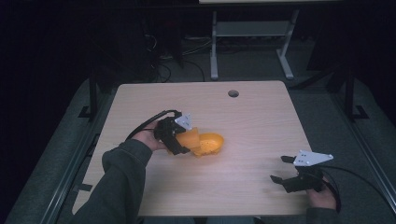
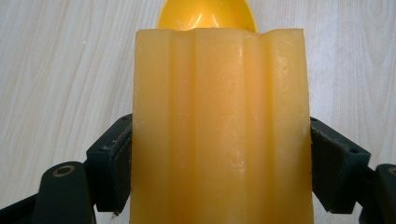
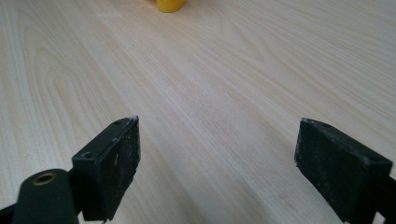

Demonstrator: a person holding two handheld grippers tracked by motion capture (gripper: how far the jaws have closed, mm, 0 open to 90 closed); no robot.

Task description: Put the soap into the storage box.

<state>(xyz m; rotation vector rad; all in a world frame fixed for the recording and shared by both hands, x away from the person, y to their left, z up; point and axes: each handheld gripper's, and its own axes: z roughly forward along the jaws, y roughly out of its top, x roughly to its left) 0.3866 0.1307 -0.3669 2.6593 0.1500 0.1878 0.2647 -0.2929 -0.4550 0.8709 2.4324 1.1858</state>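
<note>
Left gripper point(image 1: 180, 140) clamped on the ribbed block point(image 2: 219, 126), mid-table, left of centre; yellow scoop point(image 1: 210, 142) just beyond, to its right. Right gripper point(image 1: 282, 170) wide open, idle, near-right, well apart.

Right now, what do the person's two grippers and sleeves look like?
Both grippers are black with two blocky jaws. The left gripper and right gripper each carry a grey three-cornered plate on top and trail a black cable. The right gripper's pads are flat, scuffed and dusted white, with a brass-coloured ring near the jaw base. The left sleeve is dark grey-green.
</note>
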